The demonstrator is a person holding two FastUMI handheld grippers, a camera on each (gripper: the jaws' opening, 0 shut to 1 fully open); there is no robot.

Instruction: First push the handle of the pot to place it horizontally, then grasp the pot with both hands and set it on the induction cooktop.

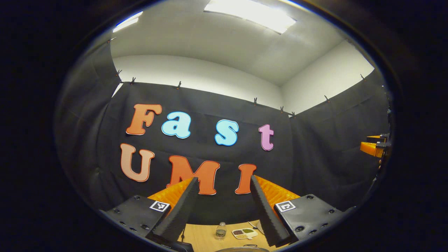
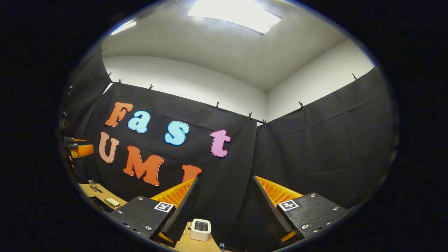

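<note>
Both grippers are pointing up at the wall, the left gripper (image 1: 224, 206) and right gripper (image 2: 224, 206) spread wide, gripping nothing. A metal rim (image 1: 241, 249), possibly the pot's, is barely peeking below the left jaws, mostly cut off.

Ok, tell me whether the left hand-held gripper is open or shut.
Open. In the left gripper view the left hand-held gripper has its two fingers spread wide, with only wall and table between them.

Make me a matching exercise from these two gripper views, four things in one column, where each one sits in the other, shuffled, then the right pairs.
Things:
1. clear bottle
2. white box
3. left gripper
4. divided dish

Places:
A. on the table, right of the bottle
B. raised toward the black cloth, fingers apart
C. between the left gripper's fingers, on the table
D. on the table by the right gripper's left finger

Pairs: 1-C, 2-D, 3-B, 4-A
</note>
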